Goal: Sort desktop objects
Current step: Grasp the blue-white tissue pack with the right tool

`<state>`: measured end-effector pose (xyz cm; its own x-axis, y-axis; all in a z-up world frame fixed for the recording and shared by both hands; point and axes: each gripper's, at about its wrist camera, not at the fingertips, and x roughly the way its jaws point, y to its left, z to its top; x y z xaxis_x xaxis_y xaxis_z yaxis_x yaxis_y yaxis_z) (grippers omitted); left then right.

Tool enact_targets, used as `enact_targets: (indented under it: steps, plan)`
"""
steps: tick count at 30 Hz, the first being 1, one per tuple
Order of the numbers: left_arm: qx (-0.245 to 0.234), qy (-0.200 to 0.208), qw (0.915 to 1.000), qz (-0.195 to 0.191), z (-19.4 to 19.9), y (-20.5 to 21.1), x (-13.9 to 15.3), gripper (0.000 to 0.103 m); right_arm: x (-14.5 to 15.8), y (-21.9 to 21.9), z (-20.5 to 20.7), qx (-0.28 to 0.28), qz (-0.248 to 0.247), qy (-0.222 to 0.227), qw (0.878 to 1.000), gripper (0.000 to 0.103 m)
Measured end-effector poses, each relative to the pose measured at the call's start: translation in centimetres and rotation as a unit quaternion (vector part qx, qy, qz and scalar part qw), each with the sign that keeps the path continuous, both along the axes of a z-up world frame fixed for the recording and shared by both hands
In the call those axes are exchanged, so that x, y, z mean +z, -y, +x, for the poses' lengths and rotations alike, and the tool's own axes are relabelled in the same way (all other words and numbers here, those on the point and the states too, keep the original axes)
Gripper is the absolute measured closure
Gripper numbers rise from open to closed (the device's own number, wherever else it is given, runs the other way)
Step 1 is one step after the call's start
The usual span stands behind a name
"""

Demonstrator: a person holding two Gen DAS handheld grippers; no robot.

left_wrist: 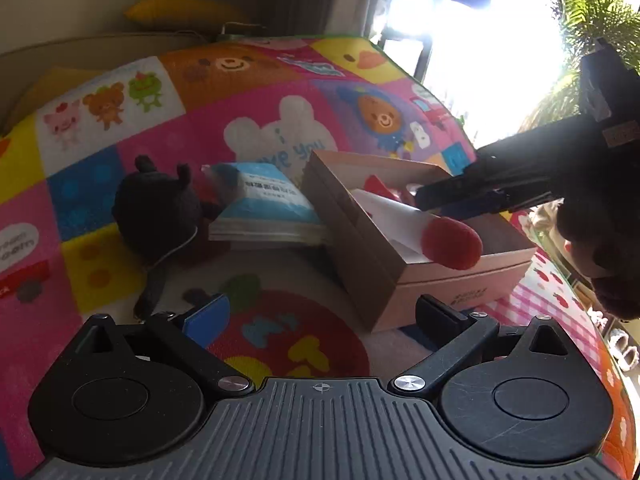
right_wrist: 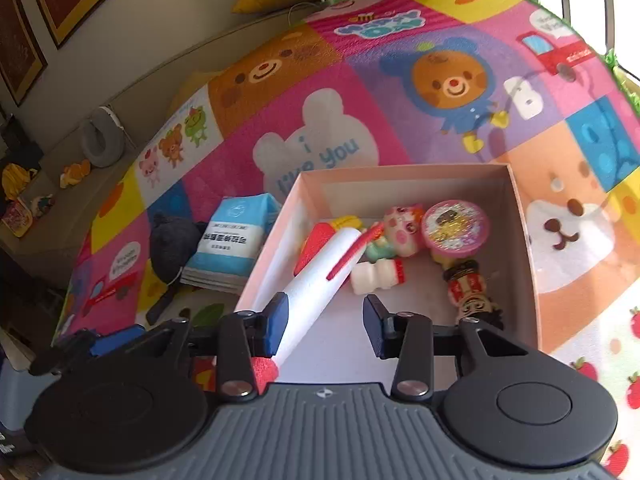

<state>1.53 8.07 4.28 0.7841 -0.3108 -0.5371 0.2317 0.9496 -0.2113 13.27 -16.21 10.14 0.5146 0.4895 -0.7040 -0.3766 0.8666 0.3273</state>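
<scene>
White rocket toy is seen lying tilted in the cardboard box, red nose on the near rim at 7 o'clock. Right gripper is angled down over it, fingers spread, left pad touching, no pinch. Left gripper is held wide apart over the mat, nothing between.

Black plush toy half hidden behind tissue pack, window blown out white, box interior mostly unseen from left wrist
</scene>
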Motion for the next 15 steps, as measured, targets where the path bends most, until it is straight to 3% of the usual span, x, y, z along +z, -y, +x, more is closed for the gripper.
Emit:
enact_targets:
  steps: [1, 3, 6, 8, 12, 15]
  plan:
    - [-0.01, 0.002, 0.9999, -0.002, -0.2, 0.2, -0.1, 0.0, -0.1, -0.6, 0.4, 0.0, 0.008, -0.01, 1.0, 0.046]
    - [-0.022, 0.006, 0.9997, -0.001, -0.1, 0.7, -0.5, 0.0, -0.6, -1.7, 1.4, 0.009, 0.03, -0.043, 0.999, 0.045]
    - [-0.032, 0.006, 0.9995, 0.001, -0.3, 1.1, -1.1, 0.0, -1.5, -3.2, 2.6, 0.029, 0.05, -0.078, 0.995, 0.067]
    - [-0.031, 0.008, 0.9995, 0.001, -0.4, 1.2, -1.4, 0.0, -1.5, -3.9, 2.9, 0.024, 0.039, -0.068, 0.997, 0.068]
    - [-0.02, 0.003, 0.9998, -0.009, -0.3, 0.6, -1.9, 0.0, -0.1, -4.1, 3.1, -0.015, -0.024, 0.013, 1.0, 0.072]
    - [-0.005, -0.004, 1.0, 0.001, -0.1, 0.4, -2.5, 0.0, 0.2, -3.3, 4.2, -0.019, -0.014, -0.028, 0.999, 0.062]
